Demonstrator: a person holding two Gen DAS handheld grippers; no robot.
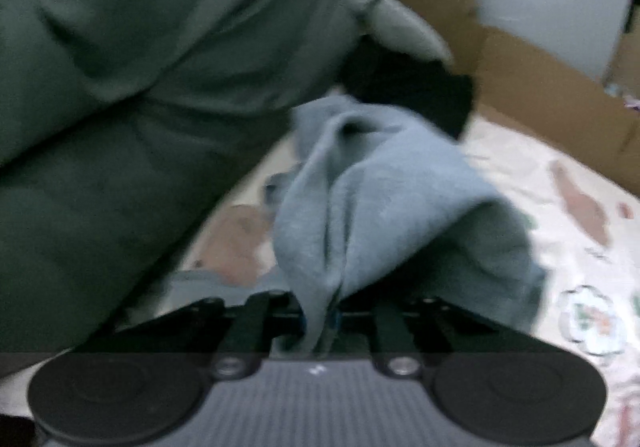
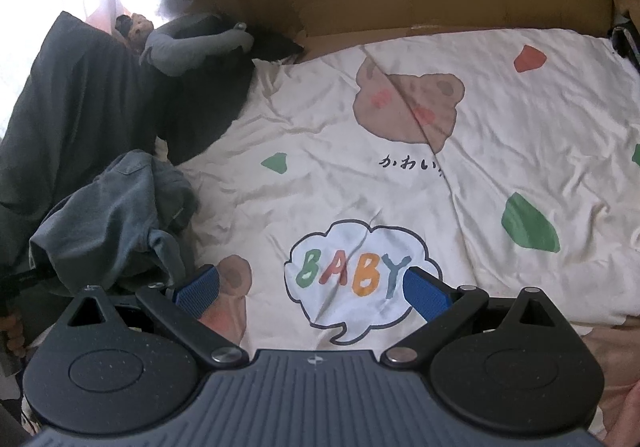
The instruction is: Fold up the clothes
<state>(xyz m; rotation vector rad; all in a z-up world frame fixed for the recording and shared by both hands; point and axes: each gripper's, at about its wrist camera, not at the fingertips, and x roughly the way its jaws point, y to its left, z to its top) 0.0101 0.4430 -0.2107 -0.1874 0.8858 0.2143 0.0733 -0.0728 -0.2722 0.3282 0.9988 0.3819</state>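
Here, left hand-held gripper (image 1: 320, 321) clamping grey-blue garment (image 1: 380, 187)

Right hand-held gripper (image 2: 312, 289): grey ribbed body, two black round discs, black linkage arms, silver screws, blue textured fingertips (image 2: 198, 293) at 10 and 2 o'clock. Left hand-held gripper (image 1: 320, 321): same build.

Matt, fleecy blue-grey garment (image 1: 384, 207) cloth
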